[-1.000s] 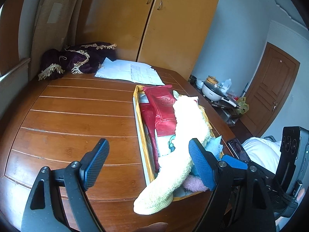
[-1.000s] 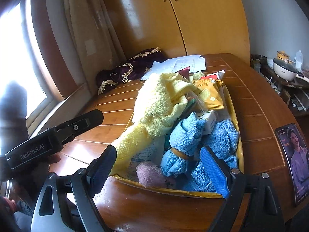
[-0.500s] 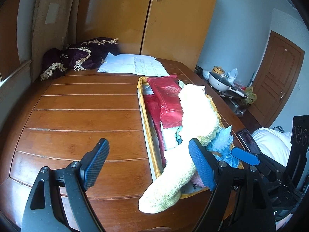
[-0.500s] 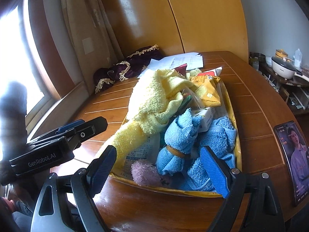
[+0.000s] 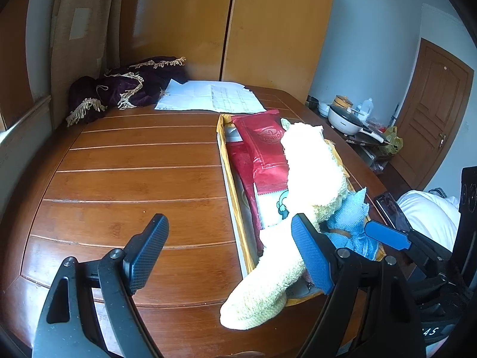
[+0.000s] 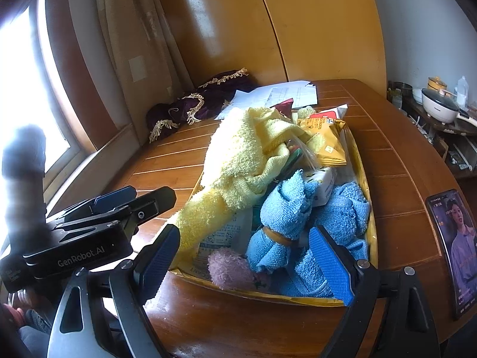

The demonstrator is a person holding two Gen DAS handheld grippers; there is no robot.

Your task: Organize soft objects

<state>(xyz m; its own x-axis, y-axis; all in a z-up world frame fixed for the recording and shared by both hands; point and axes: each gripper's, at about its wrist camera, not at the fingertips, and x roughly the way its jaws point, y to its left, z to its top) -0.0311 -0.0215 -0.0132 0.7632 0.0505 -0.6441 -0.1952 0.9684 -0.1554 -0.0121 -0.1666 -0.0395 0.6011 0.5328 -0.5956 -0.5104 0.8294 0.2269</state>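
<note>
A yellow tray (image 6: 365, 176) sat on the wooden table (image 5: 134, 179), heaped with soft things and packets. A yellow towel (image 6: 238, 161) lay across the heap, one end spilling over the tray's near edge onto the table. Beside it sat a rolled blue cloth (image 6: 283, 217) and a pink puff (image 6: 229, 268), with red packets (image 5: 262, 152) along the far side. The left gripper (image 5: 229, 250) hovered low by the tray, jaws apart and empty. The right gripper (image 6: 247, 256) hung over the near end, jaws apart too, holding nothing. A phone (image 6: 453, 238) lay near the tray.
</note>
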